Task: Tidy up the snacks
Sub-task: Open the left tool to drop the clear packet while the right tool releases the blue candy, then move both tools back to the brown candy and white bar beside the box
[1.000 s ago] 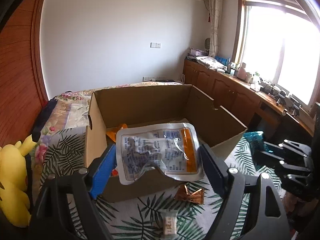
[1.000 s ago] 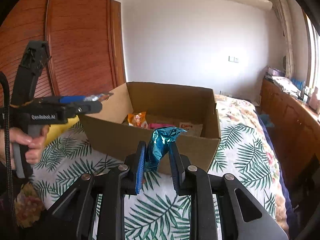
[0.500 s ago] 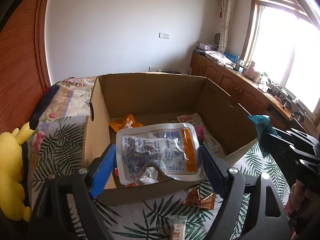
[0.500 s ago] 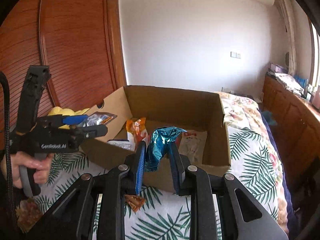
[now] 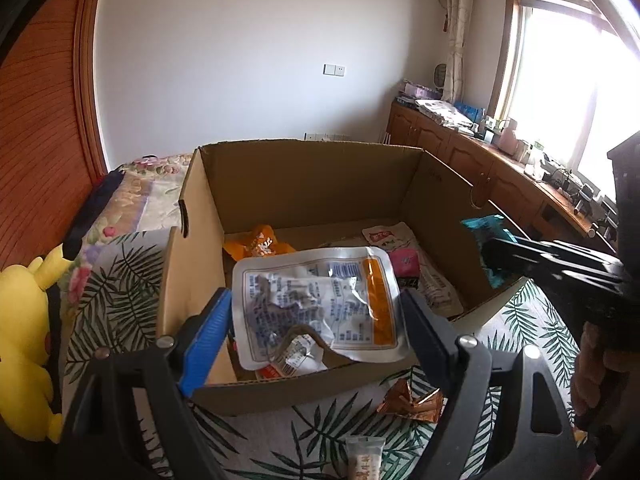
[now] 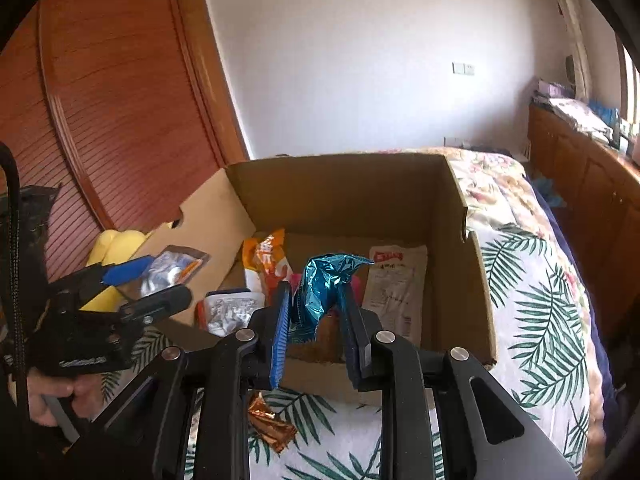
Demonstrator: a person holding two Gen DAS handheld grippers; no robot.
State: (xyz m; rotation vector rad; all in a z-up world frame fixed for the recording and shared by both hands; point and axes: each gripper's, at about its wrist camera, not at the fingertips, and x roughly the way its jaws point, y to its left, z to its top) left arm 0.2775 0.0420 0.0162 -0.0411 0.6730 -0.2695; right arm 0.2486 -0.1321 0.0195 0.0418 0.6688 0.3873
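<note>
An open cardboard box [image 5: 312, 184] [image 6: 344, 192] stands on the bed with several snack packs inside. My left gripper [image 5: 316, 316] is shut on a silver pouch with an orange stripe [image 5: 320, 304] and holds it over the box's near left part; it also shows in the right wrist view [image 6: 172, 268]. My right gripper [image 6: 316, 308] is shut on a crumpled blue foil pack [image 6: 324, 284] above the box's near wall; the pack shows in the left wrist view [image 5: 486, 236] at the box's right wall.
An orange-brown foil wrapper [image 5: 412, 400] [image 6: 268, 424] and a small white packet [image 5: 364, 456] lie on the leaf-print bedspread in front of the box. A yellow plush toy [image 5: 24, 320] sits at the left. Wooden cabinets [image 5: 500, 184] run along the right.
Both grippers have moved forward and up over the box with their packs, so that the box's inside now shows more fully. Both grips are unchanged.
</note>
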